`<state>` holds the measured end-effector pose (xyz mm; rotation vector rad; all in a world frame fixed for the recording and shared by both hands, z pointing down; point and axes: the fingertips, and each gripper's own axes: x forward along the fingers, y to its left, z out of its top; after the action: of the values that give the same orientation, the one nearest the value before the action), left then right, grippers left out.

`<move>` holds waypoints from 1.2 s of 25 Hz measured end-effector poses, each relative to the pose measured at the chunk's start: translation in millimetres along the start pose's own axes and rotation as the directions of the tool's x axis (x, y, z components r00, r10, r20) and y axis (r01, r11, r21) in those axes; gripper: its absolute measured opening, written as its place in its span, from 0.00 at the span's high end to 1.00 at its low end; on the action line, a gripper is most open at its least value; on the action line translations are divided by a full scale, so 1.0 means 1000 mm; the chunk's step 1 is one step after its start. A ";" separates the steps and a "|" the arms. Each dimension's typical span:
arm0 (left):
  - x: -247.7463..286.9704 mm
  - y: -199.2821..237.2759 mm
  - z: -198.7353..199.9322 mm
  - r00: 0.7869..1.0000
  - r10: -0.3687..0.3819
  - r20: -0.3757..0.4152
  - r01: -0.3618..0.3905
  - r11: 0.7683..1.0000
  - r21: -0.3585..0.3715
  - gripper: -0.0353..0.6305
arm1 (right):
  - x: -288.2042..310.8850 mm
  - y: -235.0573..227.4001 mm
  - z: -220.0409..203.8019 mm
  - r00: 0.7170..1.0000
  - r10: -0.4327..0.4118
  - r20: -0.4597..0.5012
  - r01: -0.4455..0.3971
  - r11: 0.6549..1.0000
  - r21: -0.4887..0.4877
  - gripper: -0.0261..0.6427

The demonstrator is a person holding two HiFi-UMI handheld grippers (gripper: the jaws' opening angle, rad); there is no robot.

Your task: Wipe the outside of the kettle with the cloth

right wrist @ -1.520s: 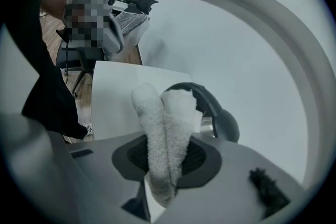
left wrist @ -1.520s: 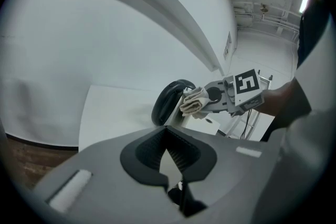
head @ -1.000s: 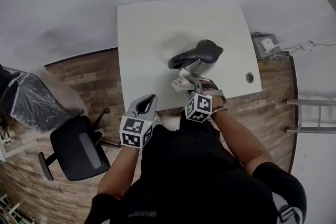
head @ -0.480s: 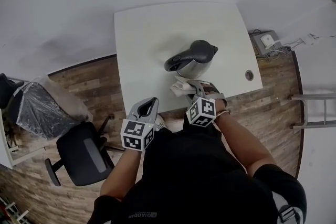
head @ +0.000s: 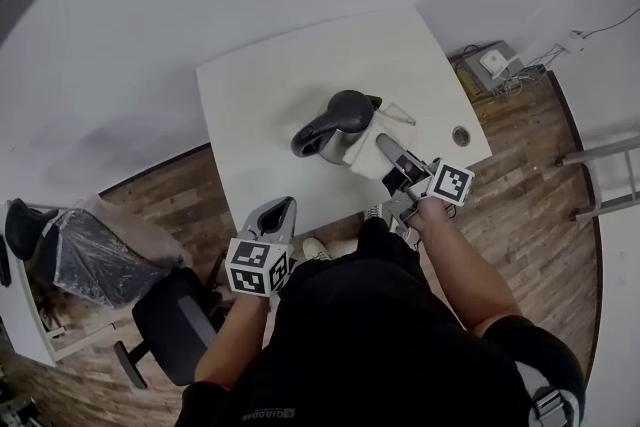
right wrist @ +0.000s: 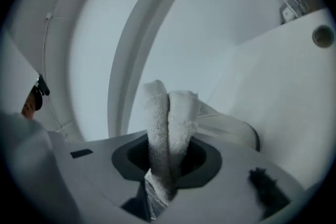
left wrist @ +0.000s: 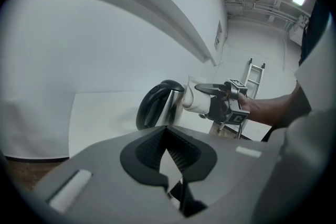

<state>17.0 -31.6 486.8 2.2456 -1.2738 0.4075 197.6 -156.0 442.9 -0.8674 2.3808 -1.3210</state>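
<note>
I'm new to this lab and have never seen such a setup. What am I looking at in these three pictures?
A person holds a two-jaw gripper in each hand. One picture looks down from a camera on their head; the other two come from cameras on the grippers. On the white table stands a kettle. The right gripper pinches a folded white cloth at the kettle's side. The left gripper hovers near the table's edge, jaws together, empty.

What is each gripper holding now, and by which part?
The right gripper holds the cloth by a folded bunch; the left gripper holds nothing.
</note>
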 end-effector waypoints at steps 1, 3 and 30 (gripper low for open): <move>-0.001 0.000 0.001 1.000 0.003 -0.002 -0.003 1.000 0.000 0.94 | -0.001 -0.008 0.000 1.000 0.001 0.015 -0.002 0.999 0.051 0.81; -0.002 0.001 0.000 1.000 0.011 -0.007 -0.011 1.000 -0.007 0.94 | -0.004 -0.023 -0.004 1.000 -0.020 0.023 0.018 0.994 0.110 0.81; 0.021 -0.009 0.014 0.997 0.049 -0.054 -0.050 0.998 -0.028 0.94 | -0.030 -0.177 -0.067 0.875 -0.417 -0.246 0.454 0.884 0.116 0.81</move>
<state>36.1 -50.5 483.7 2.1682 -1.3017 0.4607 252.0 -163.6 626.7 -1.3278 2.2536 -1.8448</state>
